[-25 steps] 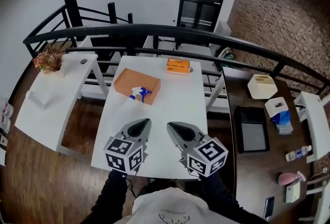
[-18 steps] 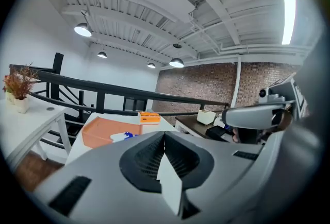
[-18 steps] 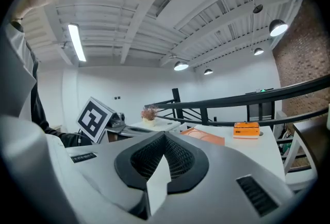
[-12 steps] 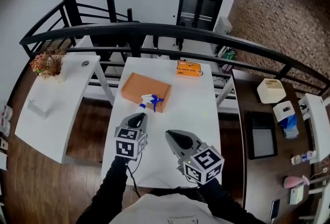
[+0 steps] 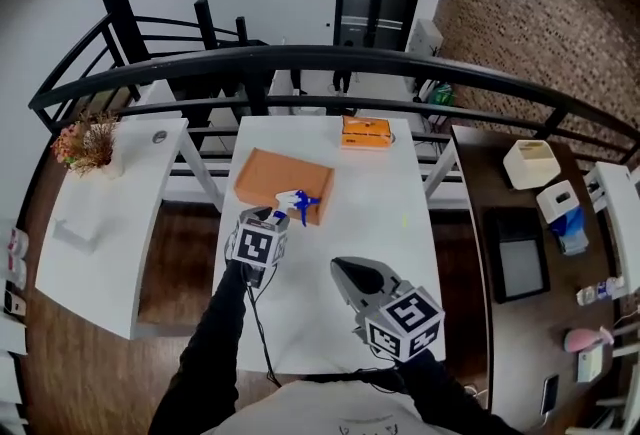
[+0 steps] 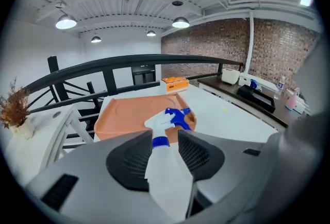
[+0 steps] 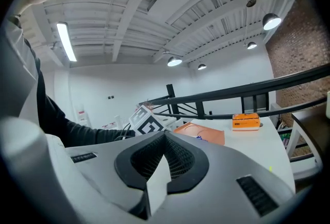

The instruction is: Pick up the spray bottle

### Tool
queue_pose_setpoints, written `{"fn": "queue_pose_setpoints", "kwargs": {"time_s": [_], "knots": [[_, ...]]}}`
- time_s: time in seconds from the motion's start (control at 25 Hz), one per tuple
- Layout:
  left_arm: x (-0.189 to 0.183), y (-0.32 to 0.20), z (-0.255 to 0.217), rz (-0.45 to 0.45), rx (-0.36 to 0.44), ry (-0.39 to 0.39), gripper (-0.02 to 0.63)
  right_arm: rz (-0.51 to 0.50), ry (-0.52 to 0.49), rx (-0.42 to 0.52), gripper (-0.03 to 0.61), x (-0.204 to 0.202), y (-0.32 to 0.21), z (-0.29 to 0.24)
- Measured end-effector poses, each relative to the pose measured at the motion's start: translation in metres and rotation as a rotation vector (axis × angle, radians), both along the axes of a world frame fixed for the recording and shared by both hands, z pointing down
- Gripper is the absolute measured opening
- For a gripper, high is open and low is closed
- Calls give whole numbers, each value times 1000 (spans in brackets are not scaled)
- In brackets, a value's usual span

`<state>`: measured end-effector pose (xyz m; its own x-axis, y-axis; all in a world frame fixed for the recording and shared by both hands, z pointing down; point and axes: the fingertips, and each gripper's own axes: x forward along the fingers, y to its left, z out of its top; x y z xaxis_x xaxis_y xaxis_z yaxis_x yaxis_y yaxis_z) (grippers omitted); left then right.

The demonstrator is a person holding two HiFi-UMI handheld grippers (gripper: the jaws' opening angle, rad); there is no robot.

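The orange tray (image 5: 272, 177) lies flat on the white counter (image 5: 375, 223), and everything here is placed against it. The spray bottle (image 5: 293, 200) lies on its side at the tray's near edge. Its white head and blue trigger rest over the tray's near right corner, while its white body runs off the tray onto the counter.

The left tool (image 5: 272, 216) is at that same near edge, pointing down toward the tray. Its jaws have just been opening. In the left gripper view the left tool (image 6: 165, 135) stands released, with its jaws apart. The spray bottle (image 6: 164, 124) is between them, its blue collar right at the jaw tips and its trigger lying on the orange tray (image 6: 124, 112) beyond. I cannot tell whether the pads touch the bottle's sides. A dark sleeve (image 5: 215, 323) runs back from this tool toward the person.

The right tool (image 5: 347, 269) hangs over the counter well short of the tray, on the tray's near right side. Seen in its own view, the right tool (image 7: 165, 134) is clenched, tip against tip, with nothing between the jaws. The orange tray (image 7: 203, 132) shows past them.

Beyond the tray's far right corner an orange box (image 5: 367, 131) sits on the counter. It is apart from the tray and near the black railing (image 5: 330, 58).
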<state>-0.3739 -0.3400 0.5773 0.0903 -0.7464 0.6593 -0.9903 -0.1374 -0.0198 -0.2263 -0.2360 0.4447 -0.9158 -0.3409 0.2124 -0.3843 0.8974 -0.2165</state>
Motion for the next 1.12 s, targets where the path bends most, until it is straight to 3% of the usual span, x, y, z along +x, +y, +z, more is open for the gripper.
{"fn": "queue_pose_setpoints", "kwargs": {"time_s": [0.2,0.4,0.52,0.6,0.76,0.84,1.12], "knots": [[-3,-20,33,39,-155,-2,178,53,5,-4,-32,10,-17,3],[3,-32,53,73,-242,16,212,77,6,-7,-32,11,-29,5],[-9,-34,61,56,-328,-52,213,91,7,-14,-32,12,-35,9],[-8,-39,67,81,-355,-56,213,98,8,-17,-32,12,-37,10],[-3,-42,68,106,-361,9,199,110,7,-17,-32,14,-36,9],[-5,-39,65,93,-350,6,196,112,7,-13,-32,16,-35,8],[6,-25,-1,96,-102,28,196,124,-4,-18,-32,24,-32,7]]}}
